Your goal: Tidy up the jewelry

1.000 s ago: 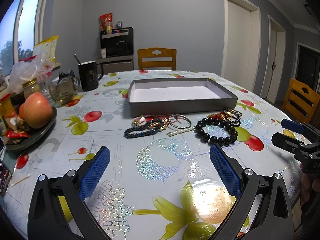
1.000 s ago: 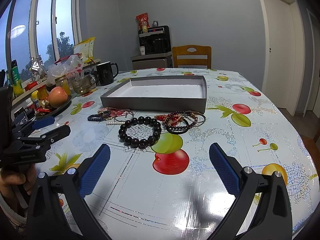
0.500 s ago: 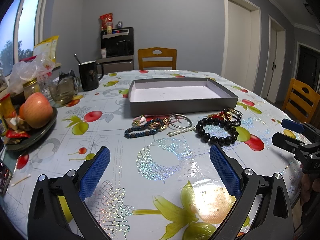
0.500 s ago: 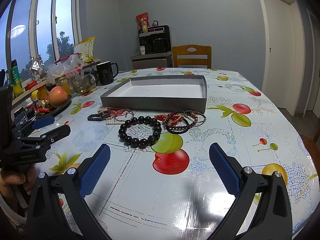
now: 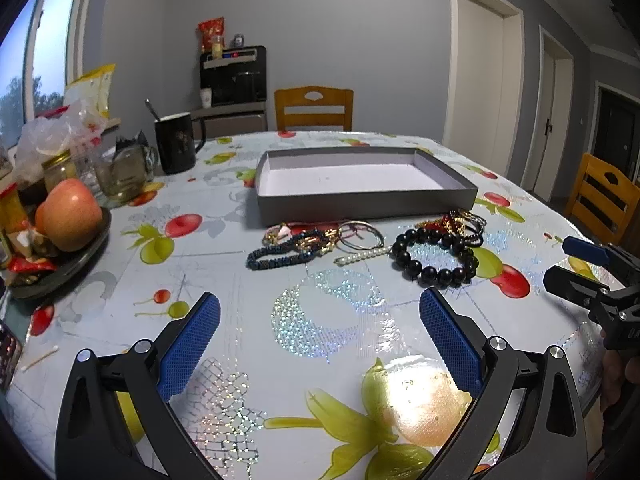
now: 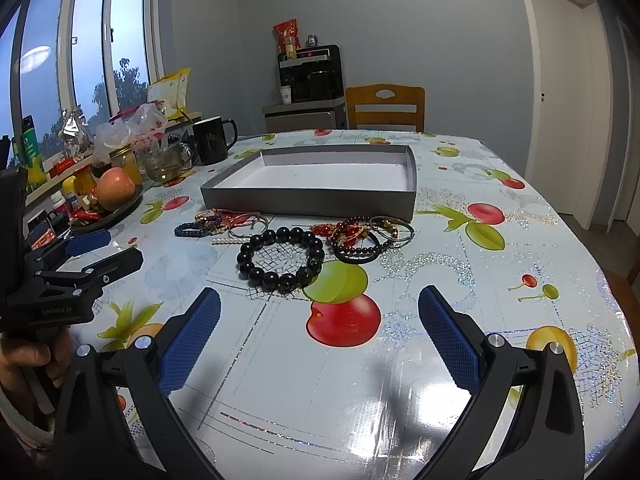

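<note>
A shallow grey box [image 5: 360, 200] [image 6: 308, 200] with a white floor lies on the fruit-print tablecloth. Just in front of it sits a cluster of jewelry: a black bead bracelet [image 5: 434, 254] [image 6: 280, 258], a dark blue braided bracelet [image 5: 280, 254] [image 6: 192, 230], thin metal bangles [image 5: 362, 234] [image 6: 392, 228], a pearl strand [image 5: 360, 256] and a red and gold tangle [image 6: 348, 234]. My left gripper [image 5: 320, 312] hangs open over bare cloth, short of the jewelry. My right gripper [image 6: 320, 312] is open too, near the black beads. Each gripper shows at the edge of the other's view.
On the table's left side stand a dark plate with an apple [image 5: 70, 216], jars, a glass cup [image 5: 120, 172] and a black mug [image 5: 176, 144]. Wooden chairs [image 5: 314, 110] stand behind and to the right of the table. A hand [image 6: 28, 360] holds the left gripper.
</note>
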Demonstrator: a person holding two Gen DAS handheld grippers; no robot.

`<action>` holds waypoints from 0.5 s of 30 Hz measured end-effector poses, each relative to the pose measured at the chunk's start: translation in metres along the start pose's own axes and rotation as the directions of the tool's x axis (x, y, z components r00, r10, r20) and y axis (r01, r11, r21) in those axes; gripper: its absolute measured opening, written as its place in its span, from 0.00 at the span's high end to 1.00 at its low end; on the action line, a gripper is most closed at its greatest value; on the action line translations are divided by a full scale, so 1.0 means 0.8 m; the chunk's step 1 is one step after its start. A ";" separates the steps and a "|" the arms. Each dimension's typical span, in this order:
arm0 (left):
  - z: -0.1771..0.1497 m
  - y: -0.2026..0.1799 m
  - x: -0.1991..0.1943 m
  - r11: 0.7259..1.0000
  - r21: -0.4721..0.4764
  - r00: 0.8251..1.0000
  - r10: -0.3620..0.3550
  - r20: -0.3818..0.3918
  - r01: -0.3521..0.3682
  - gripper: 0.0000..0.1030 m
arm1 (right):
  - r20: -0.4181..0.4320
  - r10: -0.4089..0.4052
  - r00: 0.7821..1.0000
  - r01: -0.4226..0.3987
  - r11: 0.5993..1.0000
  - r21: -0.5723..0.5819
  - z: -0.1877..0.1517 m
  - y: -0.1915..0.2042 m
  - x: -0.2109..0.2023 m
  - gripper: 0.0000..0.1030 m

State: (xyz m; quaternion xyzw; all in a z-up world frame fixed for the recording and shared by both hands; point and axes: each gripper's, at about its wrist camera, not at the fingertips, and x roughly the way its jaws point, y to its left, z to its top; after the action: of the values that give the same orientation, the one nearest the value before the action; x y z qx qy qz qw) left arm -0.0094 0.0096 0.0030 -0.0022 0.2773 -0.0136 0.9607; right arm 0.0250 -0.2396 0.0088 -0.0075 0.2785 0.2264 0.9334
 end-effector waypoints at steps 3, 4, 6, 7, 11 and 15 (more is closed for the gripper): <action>0.001 0.001 0.006 1.000 -0.008 1.000 -0.001 -0.025 0.000 0.04 | -0.020 -0.002 1.000 0.002 1.000 0.001 0.000 0.000 0.004 0.05; 0.003 0.000 0.008 1.000 -0.010 0.999 -0.001 -0.034 0.000 0.04 | -0.027 -0.002 1.000 0.002 1.000 0.000 0.002 0.000 0.006 0.05; 0.004 0.000 0.013 1.000 -0.011 0.998 -0.004 -0.060 0.003 0.04 | -0.048 -0.003 0.999 0.003 1.000 0.000 0.002 0.000 0.010 0.05; 0.004 -0.001 0.015 1.000 -0.010 0.997 -0.007 -0.074 0.006 0.04 | -0.057 -0.002 0.998 0.002 1.000 0.000 0.003 0.000 0.011 0.05; 0.007 -0.002 0.024 1.000 0.003 0.993 -0.015 -0.117 0.016 0.04 | -0.095 0.006 0.995 -0.006 1.000 -0.003 0.005 -0.001 0.018 0.05; 0.014 -0.009 0.021 0.999 0.031 0.993 -0.015 -0.114 0.019 0.04 | -0.117 0.018 0.993 -0.022 0.999 -0.033 0.013 0.003 0.016 0.05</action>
State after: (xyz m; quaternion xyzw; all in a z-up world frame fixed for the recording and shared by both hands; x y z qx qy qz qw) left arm 0.0109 0.0020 0.0038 0.0115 0.3311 -0.0262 0.9432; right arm 0.0389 -0.2307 0.0111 -0.0341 0.3288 0.2395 0.9129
